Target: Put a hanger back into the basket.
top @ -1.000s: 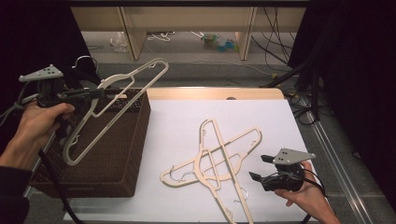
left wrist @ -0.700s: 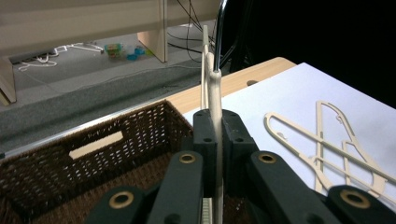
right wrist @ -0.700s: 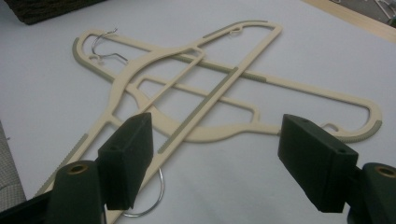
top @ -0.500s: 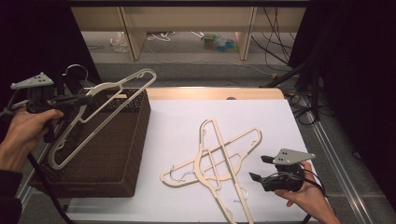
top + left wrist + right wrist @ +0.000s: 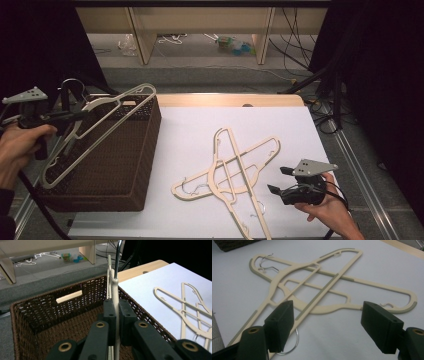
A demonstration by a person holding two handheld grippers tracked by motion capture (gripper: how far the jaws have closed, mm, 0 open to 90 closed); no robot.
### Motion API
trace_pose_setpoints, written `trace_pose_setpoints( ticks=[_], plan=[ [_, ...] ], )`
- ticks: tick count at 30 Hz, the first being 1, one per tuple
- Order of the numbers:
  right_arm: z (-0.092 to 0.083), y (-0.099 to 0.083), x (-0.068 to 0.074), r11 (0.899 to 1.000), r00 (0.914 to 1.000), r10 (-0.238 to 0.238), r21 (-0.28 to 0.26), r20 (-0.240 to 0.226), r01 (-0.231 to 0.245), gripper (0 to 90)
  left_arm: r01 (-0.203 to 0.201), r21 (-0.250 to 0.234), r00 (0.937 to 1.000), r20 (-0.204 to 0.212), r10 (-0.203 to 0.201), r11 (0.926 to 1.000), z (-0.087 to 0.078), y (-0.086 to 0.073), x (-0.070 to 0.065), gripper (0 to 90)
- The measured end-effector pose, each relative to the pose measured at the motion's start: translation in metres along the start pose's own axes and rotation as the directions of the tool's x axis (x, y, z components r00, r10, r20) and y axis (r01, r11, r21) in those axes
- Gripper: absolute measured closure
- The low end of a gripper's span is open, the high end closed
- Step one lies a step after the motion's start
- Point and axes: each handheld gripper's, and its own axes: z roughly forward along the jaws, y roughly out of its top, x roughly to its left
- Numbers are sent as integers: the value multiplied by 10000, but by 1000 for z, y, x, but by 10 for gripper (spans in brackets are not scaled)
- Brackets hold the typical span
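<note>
My left gripper (image 5: 75,116) is shut on the neck of a cream plastic hanger (image 5: 95,132), which hangs tilted over a brown wicker basket (image 5: 125,165) at the table's left. In the left gripper view the jaws pinch the hanger (image 5: 114,287) just below its metal hook, above the basket's inside (image 5: 50,296). Two more cream hangers (image 5: 235,170) lie crossed on the white table top. My right gripper (image 5: 279,180) rests open at the front right, just beside them. In the right gripper view its jaws (image 5: 327,322) stand wide, facing the crossed hangers (image 5: 312,282) with nothing between them.
The white sheet (image 5: 190,130) covers most of the table, with a wooden edge (image 5: 225,100) at the back. Cables (image 5: 325,115) and dark stands are off the right side. Beyond the table are shelves and small items on the floor (image 5: 235,44).
The left hand has carried the hanger leftward and down, so it now hangs lower over the basket. The right gripper and the crossed hangers have not moved.
</note>
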Motion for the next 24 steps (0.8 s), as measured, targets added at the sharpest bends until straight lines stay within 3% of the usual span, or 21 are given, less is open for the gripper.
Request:
trace_pose_setpoints(
  ticks=[9, 24],
  plan=[
    [0, 0, 0, 10000, 10000, -8, 15, 0, 8, 278, 313, 12, 9995, -3, -313, 9995, -5, -12, 9, 859],
    [1, -1, 0, 9999, 10000, 0, 117, -11, 0, 278, 756, 590, 9970, 139, -765, 9954, 9, -35, 16, 858]
  ],
)
